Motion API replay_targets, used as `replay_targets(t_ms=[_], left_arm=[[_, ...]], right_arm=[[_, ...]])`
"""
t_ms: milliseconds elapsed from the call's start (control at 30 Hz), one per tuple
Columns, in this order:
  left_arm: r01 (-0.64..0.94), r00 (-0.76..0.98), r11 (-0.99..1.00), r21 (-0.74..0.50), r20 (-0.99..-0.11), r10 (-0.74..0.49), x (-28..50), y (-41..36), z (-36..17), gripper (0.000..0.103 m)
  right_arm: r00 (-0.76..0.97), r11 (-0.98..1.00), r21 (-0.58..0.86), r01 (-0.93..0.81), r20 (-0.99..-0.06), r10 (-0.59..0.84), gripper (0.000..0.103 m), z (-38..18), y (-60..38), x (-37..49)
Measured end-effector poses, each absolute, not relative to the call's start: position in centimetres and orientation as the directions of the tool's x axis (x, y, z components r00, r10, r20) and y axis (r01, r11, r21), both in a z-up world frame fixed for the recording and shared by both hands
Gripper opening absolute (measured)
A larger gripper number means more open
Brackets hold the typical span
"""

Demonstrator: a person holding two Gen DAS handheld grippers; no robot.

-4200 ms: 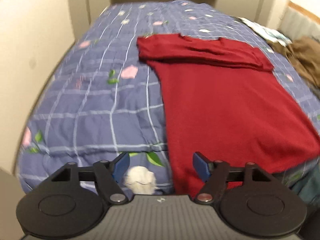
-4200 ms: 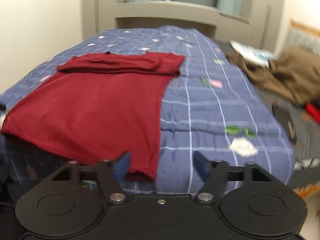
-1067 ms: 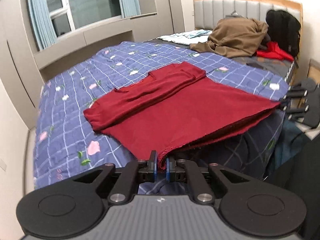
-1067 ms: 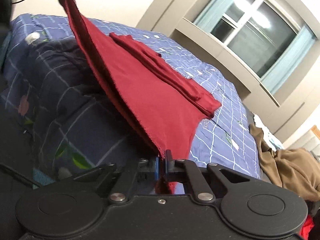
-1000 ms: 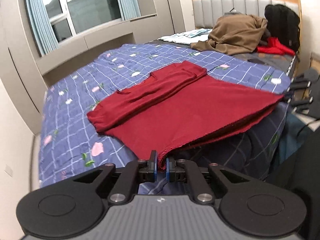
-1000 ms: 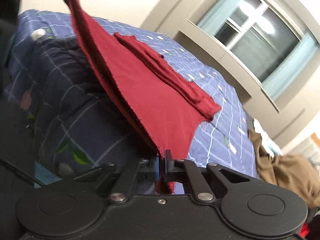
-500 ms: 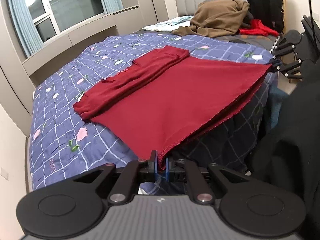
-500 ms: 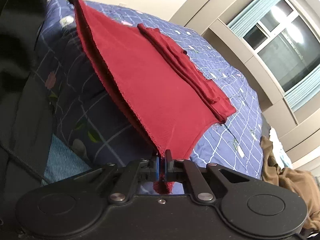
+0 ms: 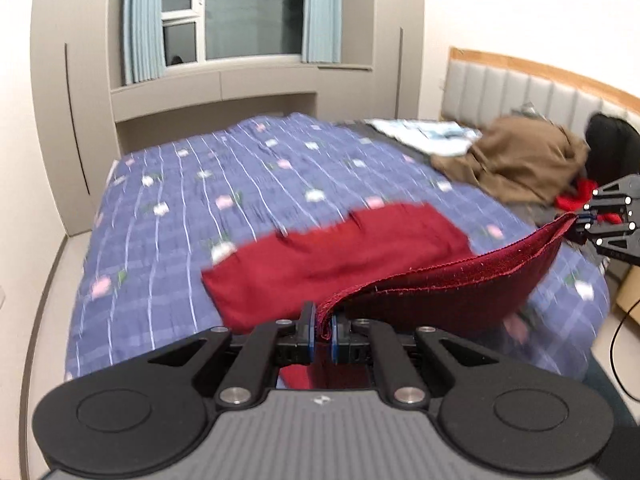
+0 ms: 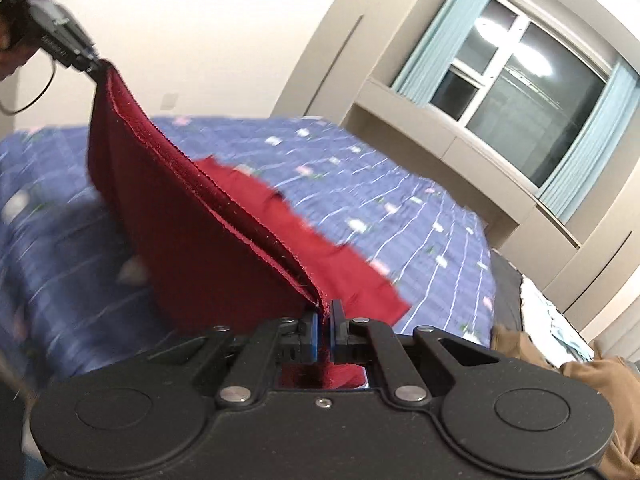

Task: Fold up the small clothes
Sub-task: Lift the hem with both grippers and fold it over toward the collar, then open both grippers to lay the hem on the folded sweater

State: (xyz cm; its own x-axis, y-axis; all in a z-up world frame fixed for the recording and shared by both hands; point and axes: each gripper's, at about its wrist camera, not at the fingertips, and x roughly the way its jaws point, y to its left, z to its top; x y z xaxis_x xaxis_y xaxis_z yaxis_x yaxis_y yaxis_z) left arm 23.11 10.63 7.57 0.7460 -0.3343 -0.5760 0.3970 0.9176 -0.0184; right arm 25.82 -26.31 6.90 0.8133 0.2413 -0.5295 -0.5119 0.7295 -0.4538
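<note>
From the left wrist: left gripper [image 9: 321,332] clamped tight on red garment [image 9: 400,256] hem, lifted over blue bed [image 9: 180,208]; right gripper [image 9: 582,222] pinching the far corner. From the right wrist: fingers [image 10: 312,336] closed on the hem's other corner.

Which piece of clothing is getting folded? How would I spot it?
Look at the big bed with the blue flowery quilt. The dark red top lies on it, its near edge lifted by the left gripper and right gripper. The brown garment by the headboard lies crumpled, unheld.
</note>
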Motion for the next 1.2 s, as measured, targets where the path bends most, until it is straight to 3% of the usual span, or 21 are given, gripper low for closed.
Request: replay_targets(t_ms=[267, 433, 567, 767, 1200], left_arm=[[0.318, 0.767, 0.948, 0.028, -0.595, -0.24, 35.1, 9.0, 9.4, 0.007], [0.227, 0.657, 0.974, 0.004, -0.738, -0.15, 44.4, 8.3, 6.0, 0.007], [0.176, 0.6, 0.982, -0.062, -0.785, -0.157, 50.0, 9.1, 2.4, 0.007], [0.155, 0.551, 0.985, -0.073, -0.821, -0.148, 54.8, 9.7, -2.2, 0.008], [0.07, 0.498, 0.989, -0.129, -0.855, -0.147, 57.8, 10.4, -7.7, 0.008]], right_arm=[[0.774, 0.793, -0.365, -0.488, -0.601, 0.199, 0.005, 6.5, -26.3, 41.1], [0.724, 0.789, -0.351, -0.504, -0.67, 0.164, 0.007, 4.1, -25.4, 48.7], [0.683, 0.779, -0.353, -0.518, -0.719, 0.128, 0.007, 1.3, -24.8, 53.3], [0.605, 0.798, -0.303, -0.521, -0.791, 0.094, 0.017, -3.9, -24.8, 58.5], [0.614, 0.847, -0.25, -0.469, -0.782, 0.109, 0.017, -7.2, -25.5, 60.5]])
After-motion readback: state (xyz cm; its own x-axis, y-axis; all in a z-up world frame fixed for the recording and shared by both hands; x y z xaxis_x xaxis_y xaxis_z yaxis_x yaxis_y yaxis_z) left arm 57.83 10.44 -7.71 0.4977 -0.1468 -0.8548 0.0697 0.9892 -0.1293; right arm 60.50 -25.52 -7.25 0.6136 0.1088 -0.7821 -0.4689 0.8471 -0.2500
